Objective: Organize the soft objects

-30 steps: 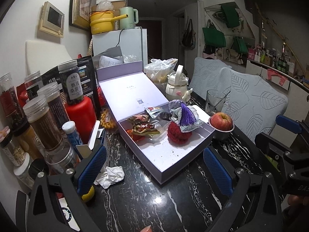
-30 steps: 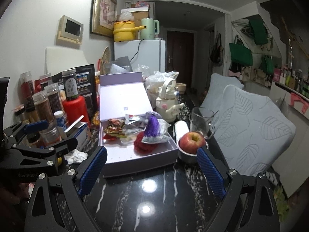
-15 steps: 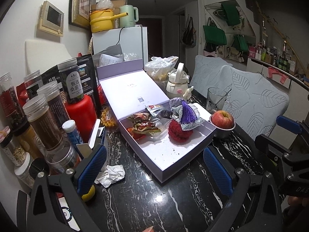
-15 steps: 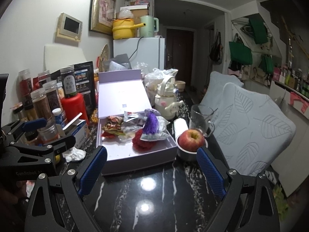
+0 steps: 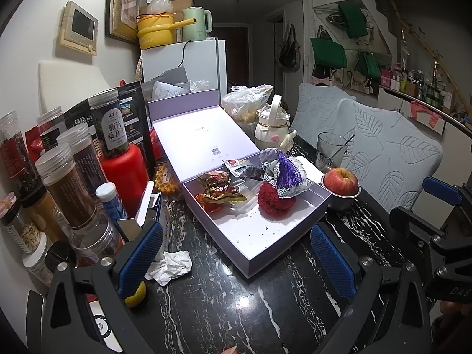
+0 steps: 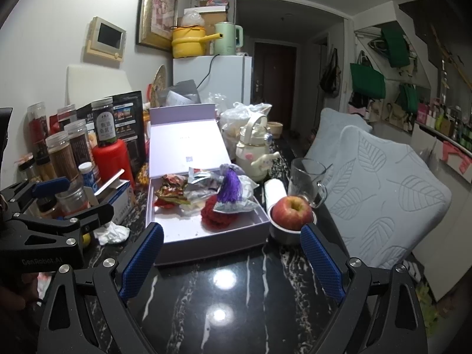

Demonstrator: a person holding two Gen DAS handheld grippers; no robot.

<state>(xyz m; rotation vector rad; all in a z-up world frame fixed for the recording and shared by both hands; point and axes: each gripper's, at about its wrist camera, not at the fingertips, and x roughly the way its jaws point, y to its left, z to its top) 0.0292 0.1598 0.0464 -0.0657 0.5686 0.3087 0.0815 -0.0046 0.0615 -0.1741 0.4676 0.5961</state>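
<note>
Since the earlier frames almost nothing has moved: both views show the same layout, with only a faint drift of the framing, and the things in the box lie where they lay.

The left tongs (image 5: 236, 253) are spread wide at the bottom of the left wrist view, with nothing between their blue pads, above bare black marbled bench (image 5: 224, 303). The right tongs (image 6: 231, 259) are likewise spread wide and empty at the bottom of the right wrist view, over the glossy bench front.

The open lavender box (image 5: 259, 236) sits at the centre of the left view, its lid leaning back toward the upper left. In its far half lie the soft things: a red knitted ball (image 5: 275, 200) right of centre, a patterned cloth pouch with a purple tassel (image 5: 284, 171) resting on top of it, and crinkled snack wrappers (image 5: 221, 190) to the left of the ball. The near half of the box is bare but for crumbs.

Just right of the box an apple (image 5: 342, 181) sits in a small metal bowl (image 5: 343, 203), with a glass mug (image 5: 330, 150) behind it. A crumpled white tissue (image 5: 171, 267) lies on the bench at the lower left, beside the left pad. Jars (image 5: 67, 183) crowd the left edge.
</note>
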